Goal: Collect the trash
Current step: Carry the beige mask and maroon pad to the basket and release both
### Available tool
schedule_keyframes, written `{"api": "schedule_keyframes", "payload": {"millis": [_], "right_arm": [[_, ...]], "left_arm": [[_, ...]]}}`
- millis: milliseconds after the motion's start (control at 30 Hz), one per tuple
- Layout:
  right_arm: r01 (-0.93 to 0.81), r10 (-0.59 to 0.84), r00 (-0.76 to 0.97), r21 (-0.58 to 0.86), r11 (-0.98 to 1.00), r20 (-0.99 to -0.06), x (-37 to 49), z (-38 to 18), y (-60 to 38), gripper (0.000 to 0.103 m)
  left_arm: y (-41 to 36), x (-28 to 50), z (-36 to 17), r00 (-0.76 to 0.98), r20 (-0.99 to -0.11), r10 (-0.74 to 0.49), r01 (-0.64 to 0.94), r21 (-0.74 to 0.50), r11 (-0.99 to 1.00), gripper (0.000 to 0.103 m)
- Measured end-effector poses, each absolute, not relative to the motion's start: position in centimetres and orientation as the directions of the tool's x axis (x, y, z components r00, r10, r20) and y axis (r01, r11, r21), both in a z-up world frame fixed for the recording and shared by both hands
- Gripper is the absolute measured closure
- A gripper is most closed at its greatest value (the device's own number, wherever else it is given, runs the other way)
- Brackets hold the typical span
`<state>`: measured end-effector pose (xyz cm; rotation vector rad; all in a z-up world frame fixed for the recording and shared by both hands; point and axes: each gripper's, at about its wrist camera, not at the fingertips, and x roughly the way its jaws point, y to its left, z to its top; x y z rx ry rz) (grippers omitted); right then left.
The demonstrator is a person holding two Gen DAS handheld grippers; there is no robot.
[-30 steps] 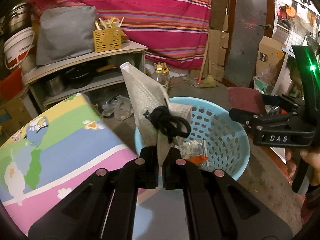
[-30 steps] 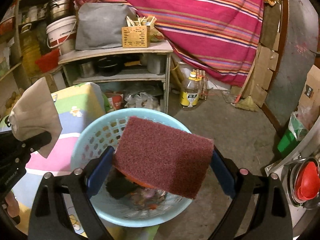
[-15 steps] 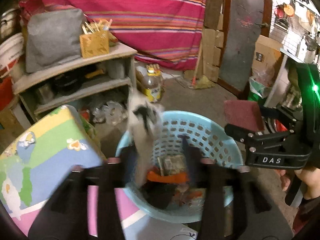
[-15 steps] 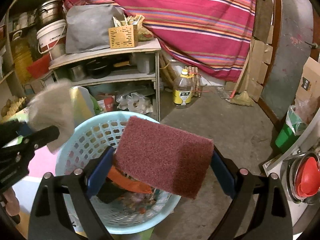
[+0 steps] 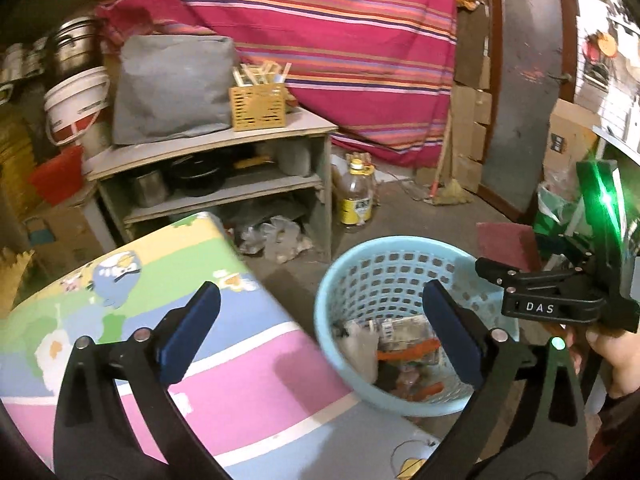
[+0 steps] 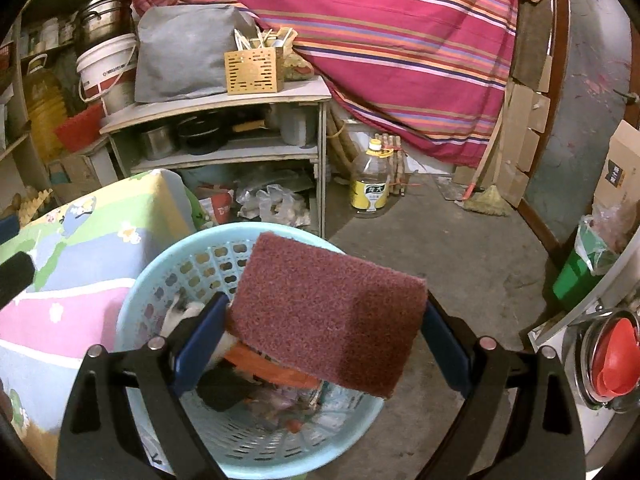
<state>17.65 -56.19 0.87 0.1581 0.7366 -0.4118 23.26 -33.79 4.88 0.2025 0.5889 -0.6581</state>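
Note:
A light blue perforated basket (image 5: 384,264) (image 6: 168,268) stands on the floor beside the table and holds mixed trash, with the grey face mask (image 5: 358,344) lying inside it. My left gripper (image 5: 320,324) is open and empty, its jaws wide apart over the table edge and the basket. My right gripper (image 6: 320,344) is shut on a maroon scouring pad (image 6: 328,316) and holds it above the basket. The pad (image 5: 504,240) and the right gripper also show at the right of the left wrist view.
A table with a colourful cartoon cloth (image 5: 120,308) lies left of the basket. A wooden shelf unit (image 5: 216,184) with pots stands behind it. An oil bottle (image 6: 370,184) stands on the concrete floor. A green bin (image 6: 576,276) is at the right.
My left gripper opened and let go of the grey face mask, which fell into the basket. The right gripper kept holding the scouring pad over the basket.

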Motion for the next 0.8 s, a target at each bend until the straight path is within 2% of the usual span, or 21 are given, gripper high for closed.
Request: {"api": "schedule_keyframes", "payload": {"millis": [233, 333, 533, 800], "right_arm": [[0.414, -0.292, 0.673, 0.019, 0.91, -0.679, 18.9, 0.7, -55.2, 0.011], [0.425, -0.306, 0.669, 0.011, 0.905, -0.678, 19.4, 0.6, -54.8, 0.005], [0.434, -0.315, 0.655, 0.001, 0.901, -0.687, 19.6, 0.6, -53.9, 0.005], [0.396, -0.313, 0.715, -0.006, 0.918, -0.625, 15.3, 3.8, -48.2, 0.004]], "left_arm": [[-31.1, 24.1, 5.1, 0.668, -0.572, -0.476, 0.573, -0.013, 0.819, 0.005], [-30.2, 24.1, 5.2, 0.681, -0.57, -0.459, 0.557, -0.002, 0.83, 0.005], [-28.1, 22.8, 5.8, 0.715, -0.552, -0.429, 0.529, 0.026, 0.848, 0.005], [-22.1, 19.1, 7.4, 0.786, -0.501, -0.363, 0.449, 0.059, 0.892, 0.005]]}}
